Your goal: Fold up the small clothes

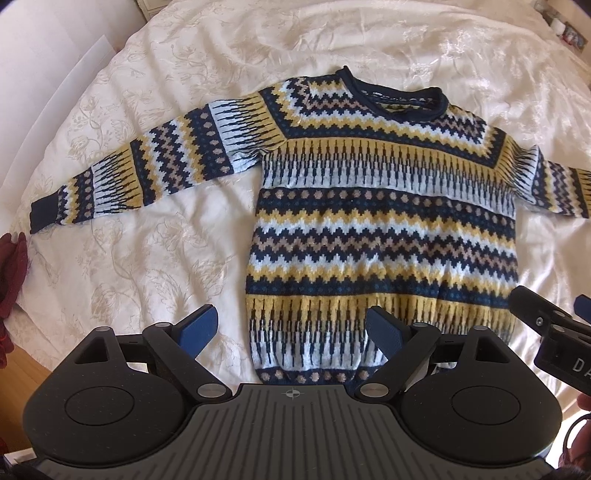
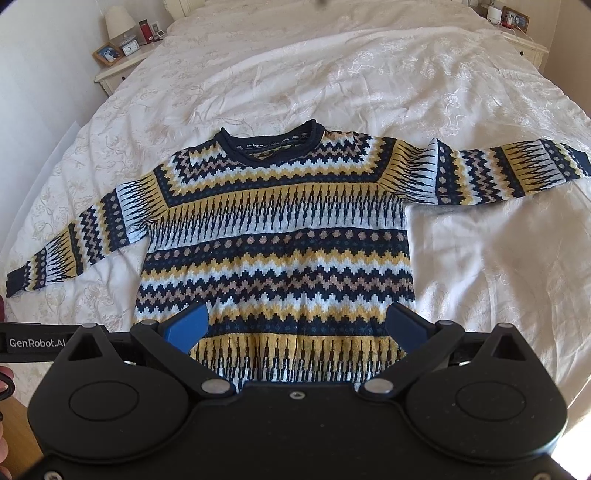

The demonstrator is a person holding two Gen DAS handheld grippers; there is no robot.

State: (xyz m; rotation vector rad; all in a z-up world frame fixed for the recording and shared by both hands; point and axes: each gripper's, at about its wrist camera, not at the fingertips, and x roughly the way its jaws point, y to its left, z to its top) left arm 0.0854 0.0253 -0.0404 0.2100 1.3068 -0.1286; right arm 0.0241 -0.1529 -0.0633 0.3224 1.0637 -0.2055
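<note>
On the bed (image 2: 480,92), patterned sweater (image 2: 277,240) spread flat
Both left gripper (image 1: 291,328) and right gripper (image 2: 295,325) gape empty above its hem, which they partly hide.

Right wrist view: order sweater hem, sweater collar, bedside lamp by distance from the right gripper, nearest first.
1. Sweater hem: directly below the open right gripper, between its fingers.
2. Sweater collar: mid-bed, far end of the sweater.
3. Bedside lamp: on the nightstand, upper left, beyond the bed's corner.
</note>
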